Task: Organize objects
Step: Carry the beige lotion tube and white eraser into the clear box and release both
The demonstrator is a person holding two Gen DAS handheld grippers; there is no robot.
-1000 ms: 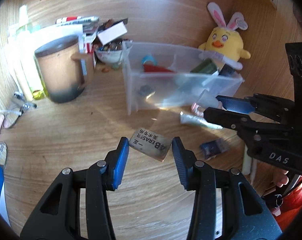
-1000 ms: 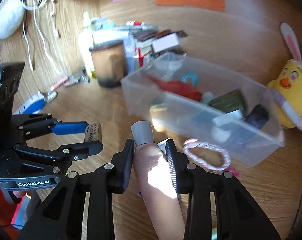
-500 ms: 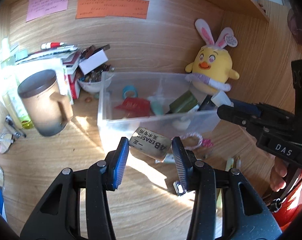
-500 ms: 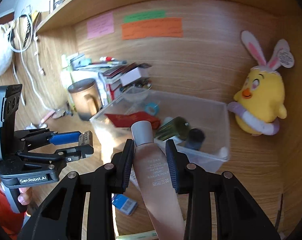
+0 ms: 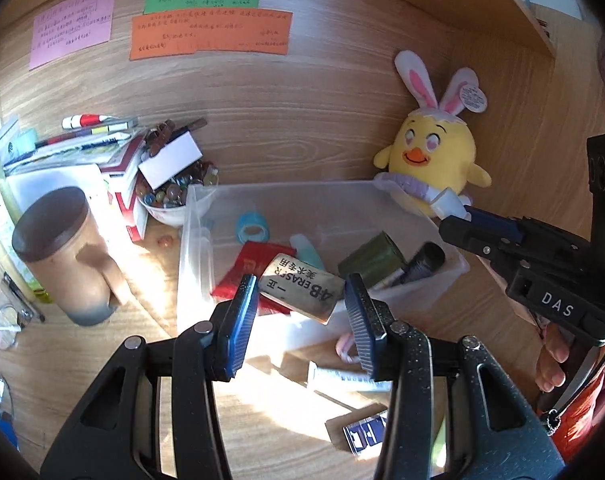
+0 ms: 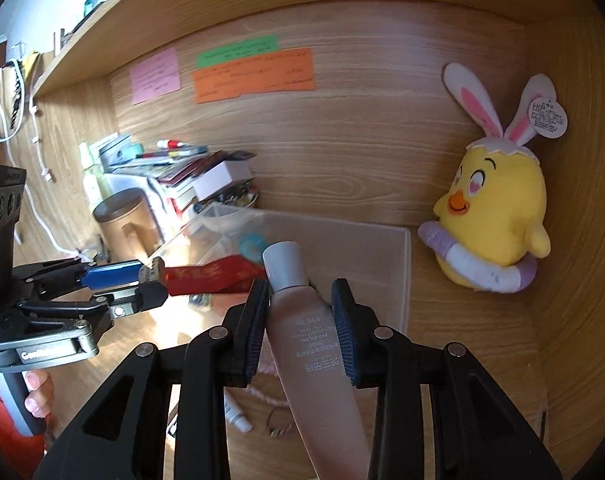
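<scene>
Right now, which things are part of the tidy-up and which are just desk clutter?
In the job:
- eraser, gripped by the left gripper
- pink tube, gripped by the right gripper
- clear bin, already holding a red packet and tape roll

Lying about:
- chick toy
- brown mug
- bowl of beads
- sticky notes

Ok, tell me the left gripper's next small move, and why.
Probably open the left gripper and drop the eraser into the bin. Its jaws are shut on the eraser, which appears to hang over the bin's inside, above the red packet. The right gripper, shut on the tube, is also near the bin.
</scene>
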